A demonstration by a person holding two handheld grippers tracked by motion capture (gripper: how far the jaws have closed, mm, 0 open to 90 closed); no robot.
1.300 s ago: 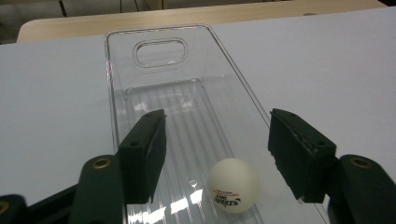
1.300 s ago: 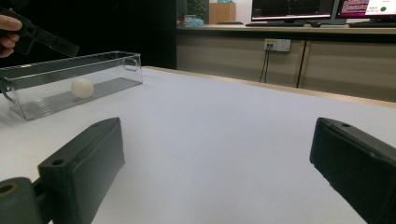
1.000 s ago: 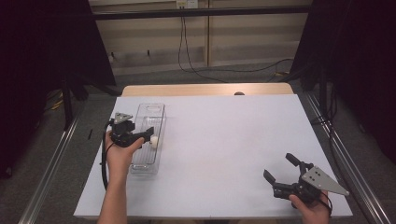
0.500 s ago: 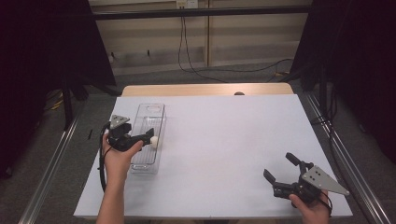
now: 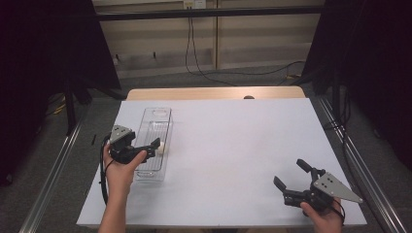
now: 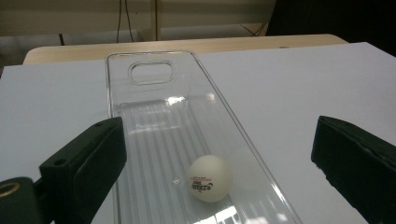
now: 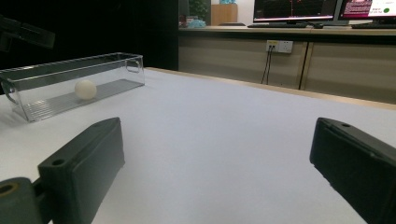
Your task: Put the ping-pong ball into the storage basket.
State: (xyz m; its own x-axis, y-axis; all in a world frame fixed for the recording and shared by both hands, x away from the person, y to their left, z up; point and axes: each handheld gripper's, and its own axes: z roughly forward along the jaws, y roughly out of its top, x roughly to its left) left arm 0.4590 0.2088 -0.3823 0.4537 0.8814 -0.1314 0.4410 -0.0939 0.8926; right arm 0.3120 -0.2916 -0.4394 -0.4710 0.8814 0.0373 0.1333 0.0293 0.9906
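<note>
A white ping-pong ball (image 6: 209, 178) with a small printed mark lies on the ribbed floor of a clear plastic bin (image 6: 154, 53). It rests near the end closest to me and close to the right wall. My left gripper (image 6: 219, 135) hovers over that end of the bin (image 5: 145, 121). Its jaws have just been opening; they stand wide on either side of the ball (image 5: 164, 147) and do not touch it. My right gripper (image 5: 290, 173) rests open near the table's front right corner, nothing between its jaws. From the right gripper view the bin (image 7: 70, 65) and ball (image 7: 85, 89) sit far off at the left.
A white board (image 5: 233, 145) covers the table, with a strip of wooden top (image 5: 214, 93) showing at its far edge. Metal frame rails (image 5: 53, 165) run along both sides. Cables (image 5: 194, 53) hang against the back wall.
My left gripper has drawn back a little toward the near end of the bin and its jaws stand wider. The ball stays in the bin. The right gripper has not moved.
</note>
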